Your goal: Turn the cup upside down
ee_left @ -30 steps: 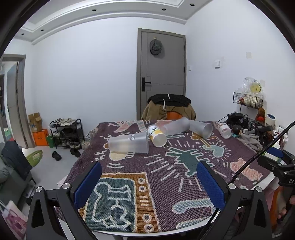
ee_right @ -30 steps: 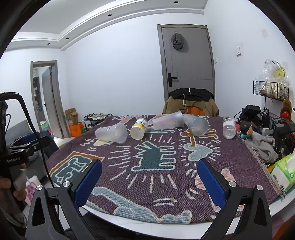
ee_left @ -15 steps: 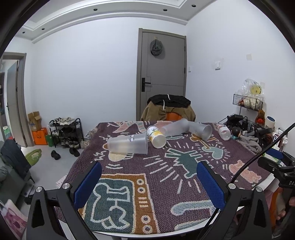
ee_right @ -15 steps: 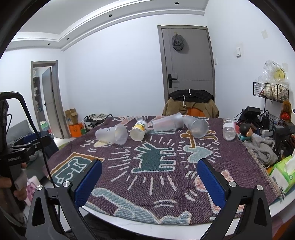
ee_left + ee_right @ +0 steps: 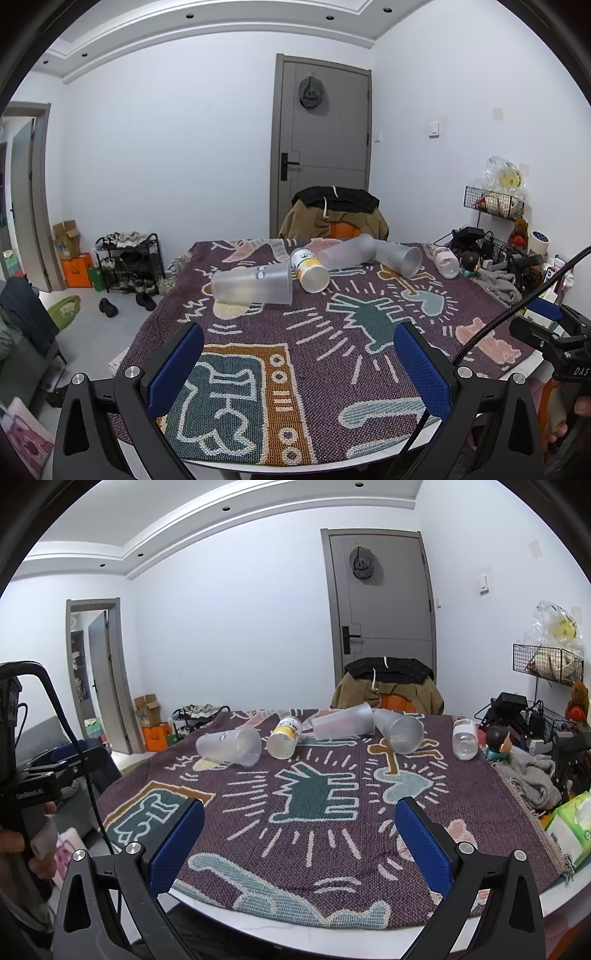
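Note:
Several cups lie on their sides at the far part of a patterned cloth on the table (image 5: 295, 369). A frosted cup (image 5: 253, 286) (image 5: 229, 746) lies at the left. A white and yellow cup (image 5: 309, 270) (image 5: 285, 737) lies beside it. Two more frosted cups (image 5: 349, 253) (image 5: 400, 258) lie to the right, also in the right wrist view (image 5: 341, 722) (image 5: 400, 731). My left gripper (image 5: 298, 365) is open and empty over the near cloth. My right gripper (image 5: 299, 843) is open and empty, well short of the cups.
A small clear bottle (image 5: 464, 739) lies at the right. A figurine (image 5: 498, 743), grey cloth (image 5: 532, 779), electronics and a tissue pack (image 5: 570, 823) crowd the table's right edge. A chair with a jacket (image 5: 334, 218) stands behind the table.
Both views have shifted slightly; the cups sit a little differently in the frame. The cups have not moved and both grippers stay open.

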Demonstrator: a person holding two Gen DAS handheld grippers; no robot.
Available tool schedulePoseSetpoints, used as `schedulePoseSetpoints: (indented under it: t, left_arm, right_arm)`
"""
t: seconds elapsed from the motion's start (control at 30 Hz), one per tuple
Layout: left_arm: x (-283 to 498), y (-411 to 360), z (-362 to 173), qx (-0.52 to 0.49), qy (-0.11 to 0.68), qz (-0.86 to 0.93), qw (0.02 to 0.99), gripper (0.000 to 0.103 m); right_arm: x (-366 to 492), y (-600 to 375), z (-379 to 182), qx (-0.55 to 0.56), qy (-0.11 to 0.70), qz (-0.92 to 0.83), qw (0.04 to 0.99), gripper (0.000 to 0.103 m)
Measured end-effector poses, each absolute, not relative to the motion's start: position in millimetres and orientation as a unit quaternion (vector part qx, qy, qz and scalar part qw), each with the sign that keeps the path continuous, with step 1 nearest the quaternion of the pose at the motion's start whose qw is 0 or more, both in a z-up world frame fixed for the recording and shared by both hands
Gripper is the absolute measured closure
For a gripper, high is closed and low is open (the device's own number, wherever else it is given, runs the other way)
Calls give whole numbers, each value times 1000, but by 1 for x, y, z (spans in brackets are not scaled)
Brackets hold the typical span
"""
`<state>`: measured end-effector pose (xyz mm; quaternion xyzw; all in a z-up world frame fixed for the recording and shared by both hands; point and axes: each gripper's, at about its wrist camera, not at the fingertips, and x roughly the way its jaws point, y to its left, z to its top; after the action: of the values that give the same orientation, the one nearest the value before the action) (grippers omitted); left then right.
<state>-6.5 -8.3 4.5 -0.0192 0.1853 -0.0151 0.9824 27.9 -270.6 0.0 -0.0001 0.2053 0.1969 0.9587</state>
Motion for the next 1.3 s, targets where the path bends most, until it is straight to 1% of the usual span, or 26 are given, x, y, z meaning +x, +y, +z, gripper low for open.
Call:
schedulePoseSetpoints:
  t: [0.93, 1.3]
  left_arm:
    - [-5, -8, 0, -24, 188, -17, 982, 0]
    - [6, 4, 0, -28, 187, -6, 982, 0]
  right_arm:
    - [27, -269, -2, -4, 203, 196, 959, 0]
    - [50, -262, 14, -1, 240, 212, 947, 0]
